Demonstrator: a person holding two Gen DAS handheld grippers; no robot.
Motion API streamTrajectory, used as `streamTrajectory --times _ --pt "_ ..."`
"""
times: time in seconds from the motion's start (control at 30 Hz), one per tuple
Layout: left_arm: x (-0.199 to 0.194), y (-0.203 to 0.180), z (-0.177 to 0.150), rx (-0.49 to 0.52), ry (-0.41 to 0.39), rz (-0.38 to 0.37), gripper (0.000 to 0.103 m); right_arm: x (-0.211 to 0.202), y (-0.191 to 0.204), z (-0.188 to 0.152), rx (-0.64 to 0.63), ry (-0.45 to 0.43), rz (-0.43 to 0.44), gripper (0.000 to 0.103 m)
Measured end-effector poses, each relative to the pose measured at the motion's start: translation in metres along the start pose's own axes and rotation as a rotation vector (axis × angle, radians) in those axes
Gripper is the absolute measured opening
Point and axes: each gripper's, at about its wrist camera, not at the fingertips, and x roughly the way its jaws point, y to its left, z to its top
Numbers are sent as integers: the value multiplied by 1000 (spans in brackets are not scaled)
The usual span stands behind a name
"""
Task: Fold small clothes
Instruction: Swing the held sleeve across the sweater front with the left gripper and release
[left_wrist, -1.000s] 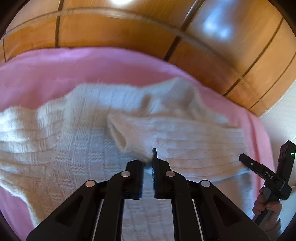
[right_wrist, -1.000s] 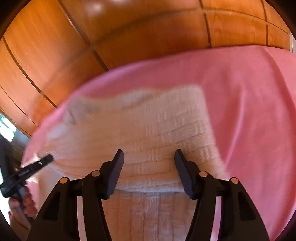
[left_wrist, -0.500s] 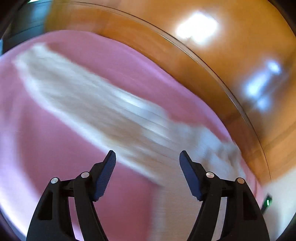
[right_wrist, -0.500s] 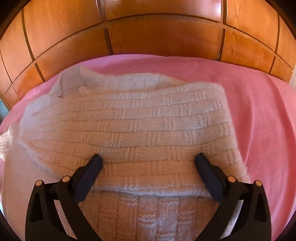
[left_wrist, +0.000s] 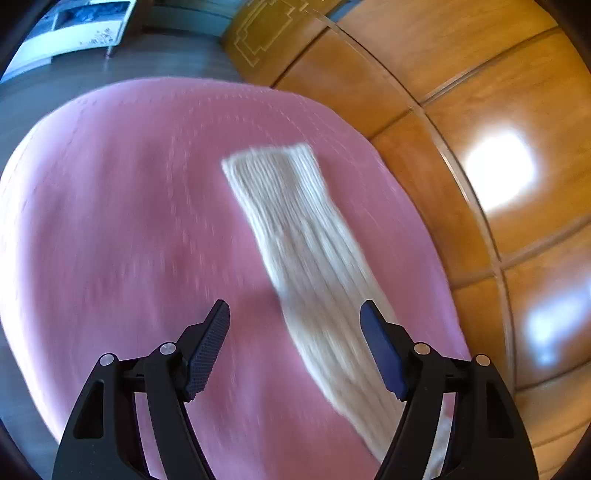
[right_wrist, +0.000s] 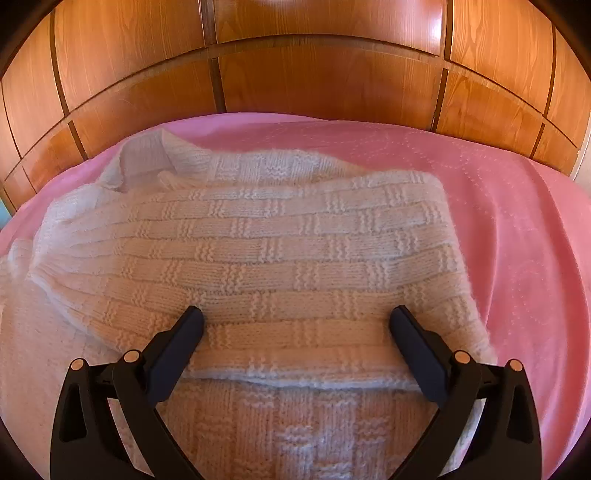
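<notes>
A cream knitted sweater (right_wrist: 277, 240) lies on a pink blanket (right_wrist: 517, 240), with one sleeve folded across its body. My right gripper (right_wrist: 297, 313) hovers open and wide just over that folded sleeve, nothing between its fingers. In the left wrist view the sweater's other sleeve (left_wrist: 295, 221) lies stretched out straight on the blanket (left_wrist: 129, 221), blurred by motion, its cuff at the far end. My left gripper (left_wrist: 293, 306) is open above the sleeve's near part. The sleeve runs under the right finger (left_wrist: 384, 354) and the pads do not press on it.
Glossy wooden panels (right_wrist: 314, 74) rise right behind the blanket's far edge and along the right side (left_wrist: 480, 110) in the left wrist view. Beyond the blanket's left end lie dark floor and a white piece of furniture (left_wrist: 74, 22).
My left gripper let go of the folded sleeve's cuff, opened, and swung out to the outstretched sleeve. My right gripper opened wider over the folded sleeve, then held still.
</notes>
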Motion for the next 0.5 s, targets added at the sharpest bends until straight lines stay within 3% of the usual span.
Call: streamTrajectory --times 0.03,0.17,0.27,0.3,0.37,0.5 --pt "7 0 7 0 6 1 61 0 0 0 -2 0 -4 101" --pt "28 0 22 -10 32 24 42 0 2 -1 -10 0 -20 101" --pt "35 3 30 11 47 34 20 2 5 -1 -11 -1 -27 101" --pt "36 0 30 24 44 37 7 2 5 -1 -11 0 -26 101" --pt "27 -14 25 67 25 -6 7 2 4 -1 -11 0 -25 101" --pt "-6 -65 -2 209 5 -176 6 2 5 -1 -12 -1 -24 101"
